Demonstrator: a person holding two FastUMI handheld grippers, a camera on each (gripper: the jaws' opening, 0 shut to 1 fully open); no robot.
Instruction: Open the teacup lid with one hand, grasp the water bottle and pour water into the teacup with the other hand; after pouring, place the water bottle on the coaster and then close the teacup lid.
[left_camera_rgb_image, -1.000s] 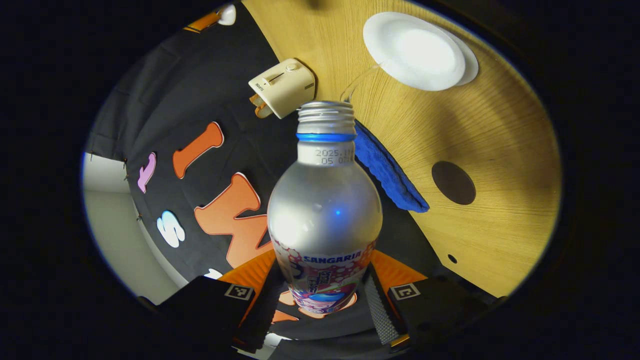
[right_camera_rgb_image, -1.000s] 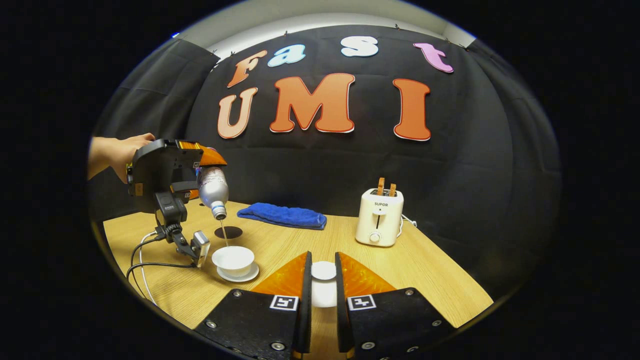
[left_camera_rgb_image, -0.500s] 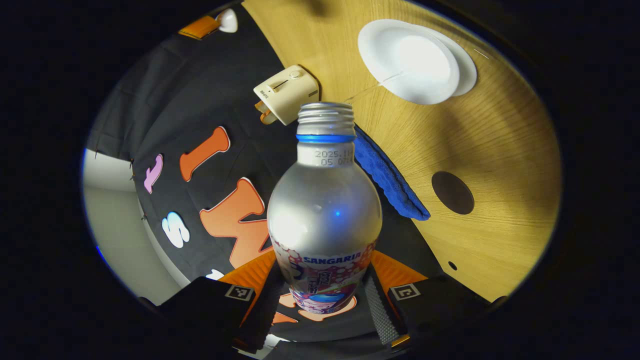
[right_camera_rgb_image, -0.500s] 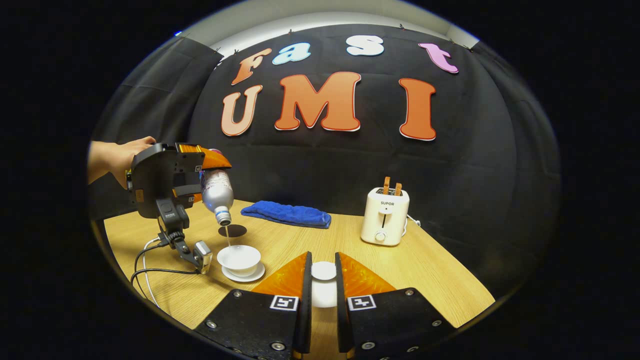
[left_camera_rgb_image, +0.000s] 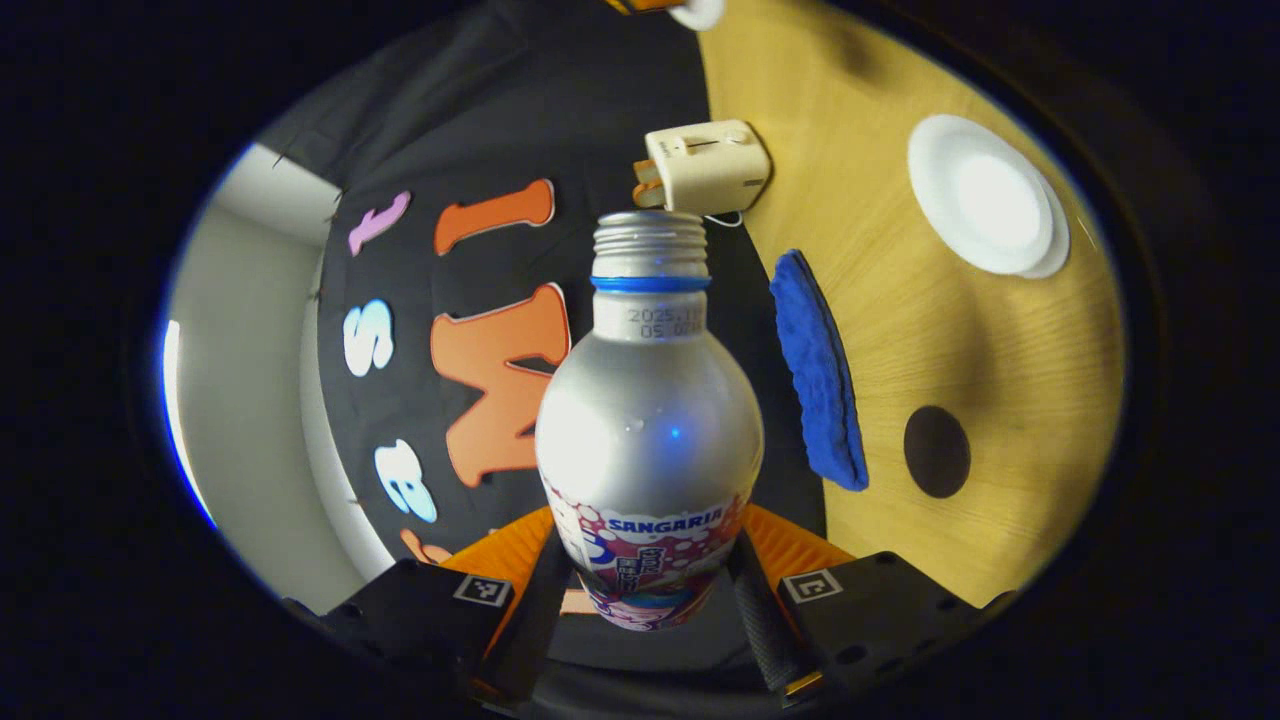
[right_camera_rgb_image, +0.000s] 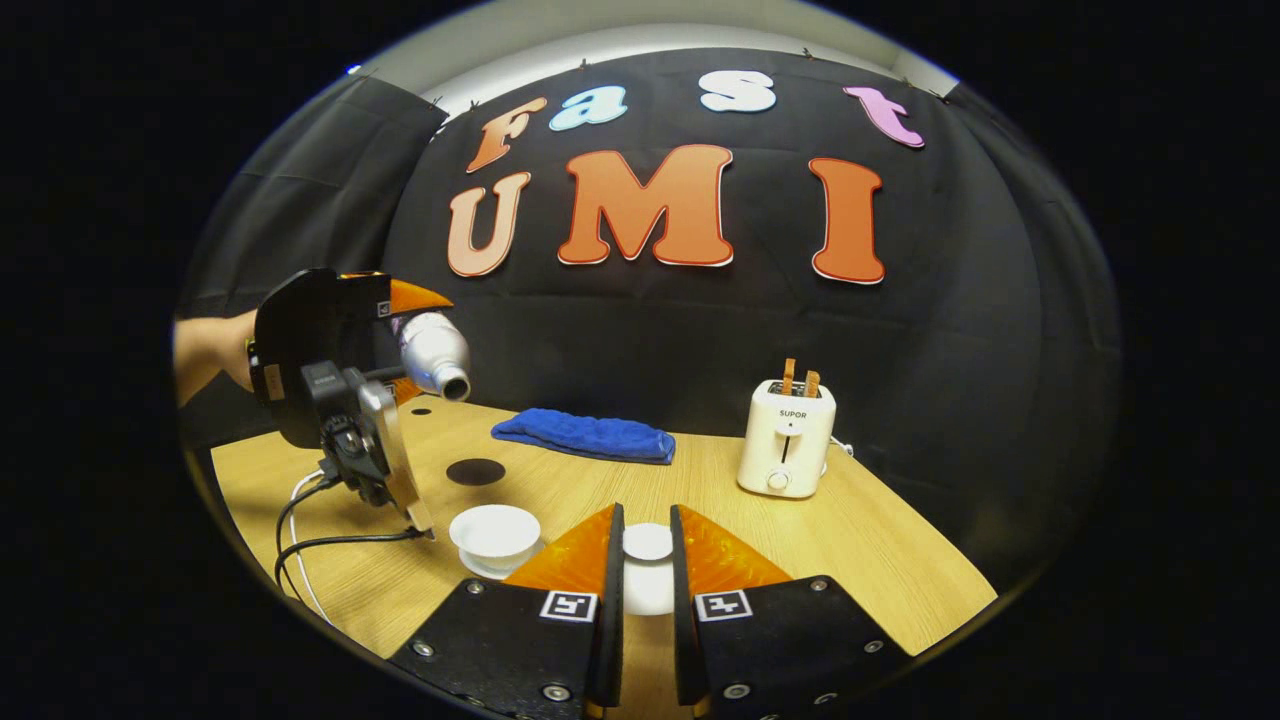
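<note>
I see a light wood-grain surface (right_camera_rgb_image: 880, 540) before the black cloth wall (right_camera_rgb_image: 620, 330), with pale plain wall (right_camera_rgb_image: 640, 40) above it.

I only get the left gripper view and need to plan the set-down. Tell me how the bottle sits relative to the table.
Observer: In the right gripper view the water bottle lies about level in the left gripper, with no stream falling from its mouth.
Operator: Report the lid.
Observer: The teacup lid is held off the cup, between the right gripper's fingers.
Operator: Place the cup for me.
Observer: The teacup stands open on its saucer, just left of the right gripper's fingers and nearer them than the coaster.
</note>
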